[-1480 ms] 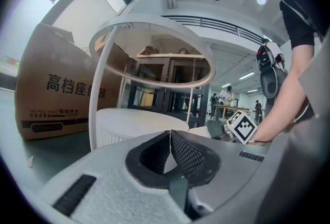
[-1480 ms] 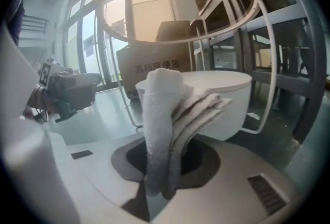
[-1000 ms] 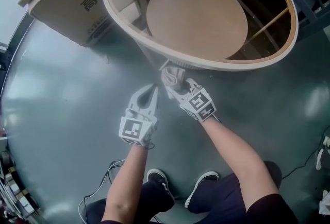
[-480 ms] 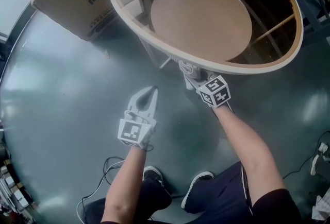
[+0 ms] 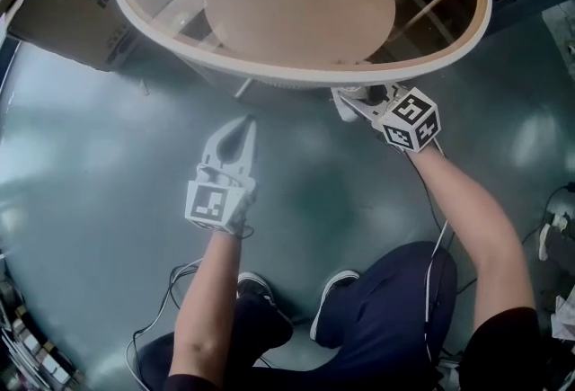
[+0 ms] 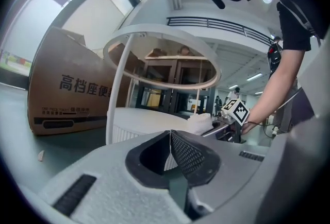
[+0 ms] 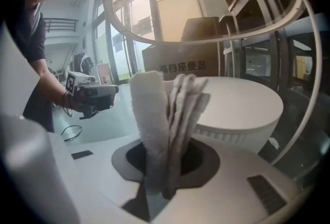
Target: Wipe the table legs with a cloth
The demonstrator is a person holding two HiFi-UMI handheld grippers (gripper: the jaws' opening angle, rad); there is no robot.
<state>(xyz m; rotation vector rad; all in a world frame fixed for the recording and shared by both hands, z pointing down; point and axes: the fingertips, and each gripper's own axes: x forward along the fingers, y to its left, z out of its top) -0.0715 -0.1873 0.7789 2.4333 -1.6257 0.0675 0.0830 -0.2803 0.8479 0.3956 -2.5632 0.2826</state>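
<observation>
Your right gripper is clamped on the folded cloth, just under the table rim. Your left gripper is closed, empty. The cloth is soft and floppy (light too), so pinch it low and wrap 1 leg.

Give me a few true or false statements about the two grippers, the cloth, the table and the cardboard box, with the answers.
1. The right gripper grips a cloth. True.
2. The left gripper is open. False: its fingers are closed together with nothing between them.
3. A cardboard box sits next to the table. True.
4. The left gripper touches the table. False: it hangs over the floor, apart from the table's rim.
</observation>
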